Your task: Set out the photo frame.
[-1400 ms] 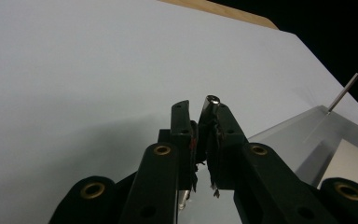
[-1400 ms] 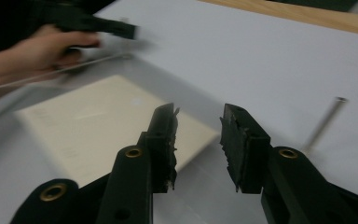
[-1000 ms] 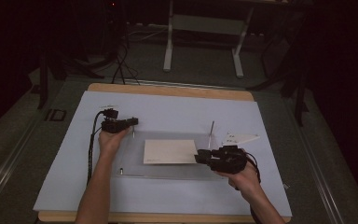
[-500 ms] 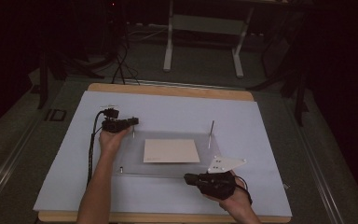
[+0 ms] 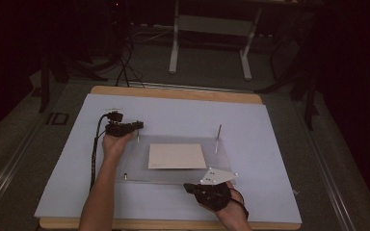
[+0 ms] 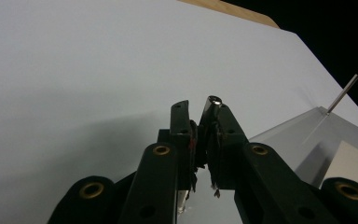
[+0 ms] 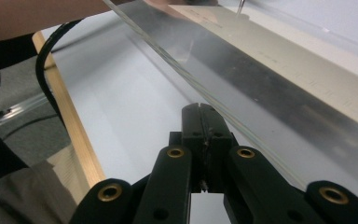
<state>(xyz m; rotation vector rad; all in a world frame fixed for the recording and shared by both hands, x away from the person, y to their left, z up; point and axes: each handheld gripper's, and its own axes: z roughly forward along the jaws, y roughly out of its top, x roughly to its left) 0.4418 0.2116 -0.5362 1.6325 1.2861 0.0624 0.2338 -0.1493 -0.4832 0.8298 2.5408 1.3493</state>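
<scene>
Left gripper view: left gripper (image 6: 199, 109) clamps a metal pin (image 6: 213, 101) — right gripper (image 7: 204, 111) closed, holding nothing.

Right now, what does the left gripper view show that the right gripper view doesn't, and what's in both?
Left gripper view: the left hand-held gripper shut on a short metal pin, with a thin upright rod at a far corner of the clear sheet. Right gripper view: the right hand-held gripper shut on nothing beside the sheet's edge, plus the wooden table edge, a black cable and a forearm. Both: the clear sheet, the pale card at its middle and the light mat.
</scene>
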